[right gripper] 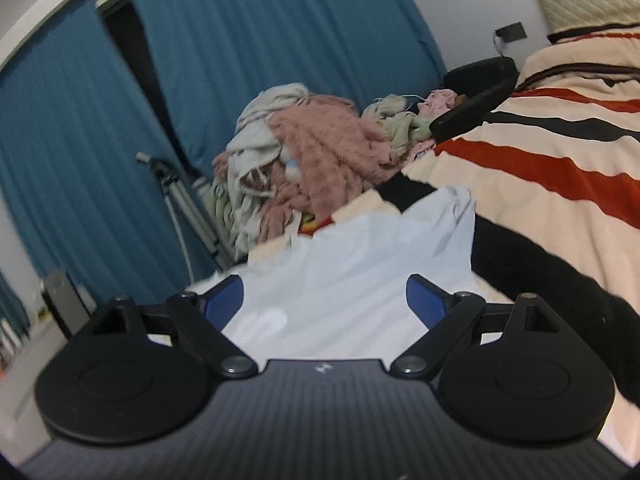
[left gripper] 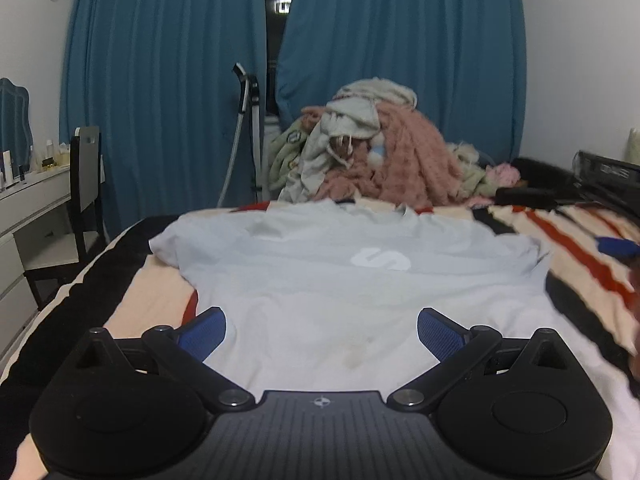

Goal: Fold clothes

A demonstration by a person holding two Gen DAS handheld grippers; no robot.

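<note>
Both claws, left claw (left gripper: 322, 334) and right claw (right gripper: 325, 300), gape empty over the pale shirt (left gripper: 340, 272) spread flat on the striped bed (left gripper: 580, 248), a light, limp cloth probably best pinched at a hem corner or sleeve edge, though blur hides its seams.

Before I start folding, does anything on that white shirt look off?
Yes. The white T-shirt has a faint yellowish stain near its hem, between the open left gripper fingers. Its left sleeve lies bunched, not flat. The right gripper is open too, holding nothing.
</note>
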